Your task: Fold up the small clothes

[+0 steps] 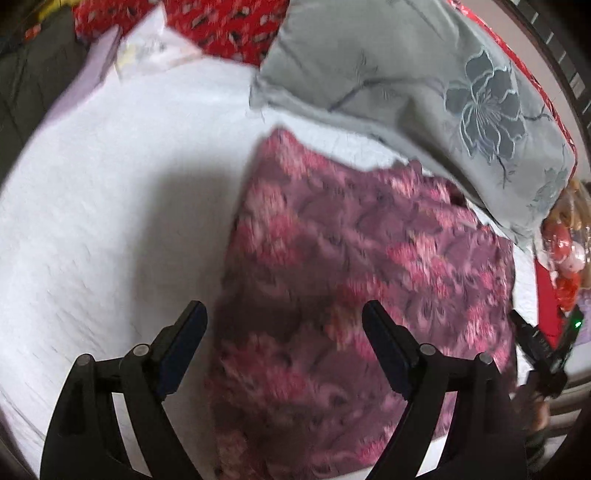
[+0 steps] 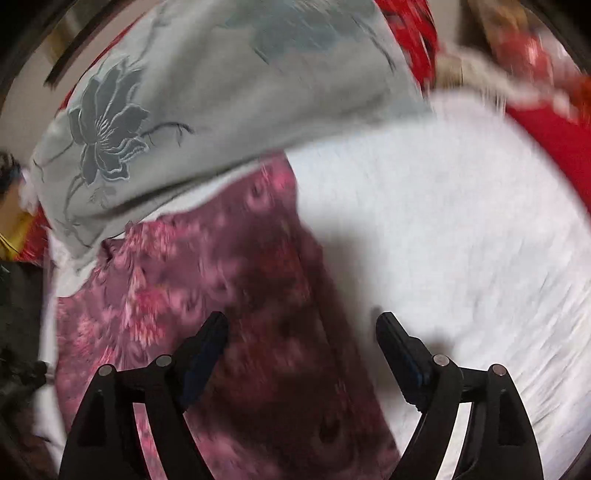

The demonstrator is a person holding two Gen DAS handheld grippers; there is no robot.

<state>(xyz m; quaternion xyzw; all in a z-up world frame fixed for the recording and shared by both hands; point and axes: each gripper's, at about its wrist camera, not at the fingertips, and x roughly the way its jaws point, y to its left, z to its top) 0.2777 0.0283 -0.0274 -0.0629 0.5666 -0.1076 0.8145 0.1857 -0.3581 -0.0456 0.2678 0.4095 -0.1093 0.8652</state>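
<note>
Purple-and-pink floral cloth (image 1: 369,280), the small garment of the task, lies spread flat on a white bed sheet (image 1: 110,206); both views are blurred by motion, and no writing or label can be read anywhere.

From the left wrist, the left gripper (image 1: 284,325) holds its black fingers (image 1: 190,332) wide apart with nothing between them; the left finger is over bare sheet, the right one over the garment, near its left edge. The far end of the garment runs under the edge of a grey pillow (image 1: 406,74) printed with a dark flower. Beyond the pillow and sheet lies red patterned bedding (image 1: 229,26), and a pale folded cloth (image 1: 147,48) sits at the far left end of the sheet. At the right edge, the other black tool with a green light (image 1: 578,324) shows, just beside the garment.

From the right wrist, the right gripper (image 2: 301,332) is likewise spread wide and grips nothing; its left finger (image 2: 208,343) is over the garment, its right finger over white sheet (image 2: 461,221), so the garment's right edge runs between them. The grey pillow (image 2: 203,74) overlaps the garment's (image 2: 221,277) top end here too, with red fabric (image 2: 554,147) at the far right.
</note>
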